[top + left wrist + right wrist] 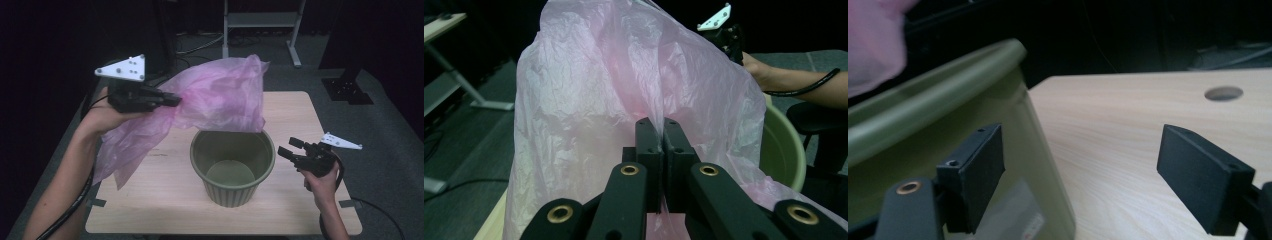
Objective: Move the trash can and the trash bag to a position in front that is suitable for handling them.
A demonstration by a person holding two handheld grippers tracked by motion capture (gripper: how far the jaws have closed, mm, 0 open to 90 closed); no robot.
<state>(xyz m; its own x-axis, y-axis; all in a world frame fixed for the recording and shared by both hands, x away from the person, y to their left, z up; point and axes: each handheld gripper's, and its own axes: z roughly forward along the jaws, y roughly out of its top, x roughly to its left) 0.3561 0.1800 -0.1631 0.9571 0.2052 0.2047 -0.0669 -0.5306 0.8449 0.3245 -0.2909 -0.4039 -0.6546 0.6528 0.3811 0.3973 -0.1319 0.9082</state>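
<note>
A thin pink plastic bag (210,97) hangs in the air over the left half of the table, draped past the back rim of an olive green bin (232,167). My left gripper (175,100) is shut on a pinch of the bag (634,95), held well above the table. In the left gripper view the jaws stand pressed together on the film. My right gripper (290,148) floats just right of the bin, open with nothing between its fingers (975,170). The bin's outer wall (948,115) lies close to its left jaw.
The bin stands empty on a light wooden table (295,115) with a round hole (1223,93) in its top. Beyond the table are a metal stand (262,22), cables and a dark grey floor. A black chair (819,122) sits behind the right arm.
</note>
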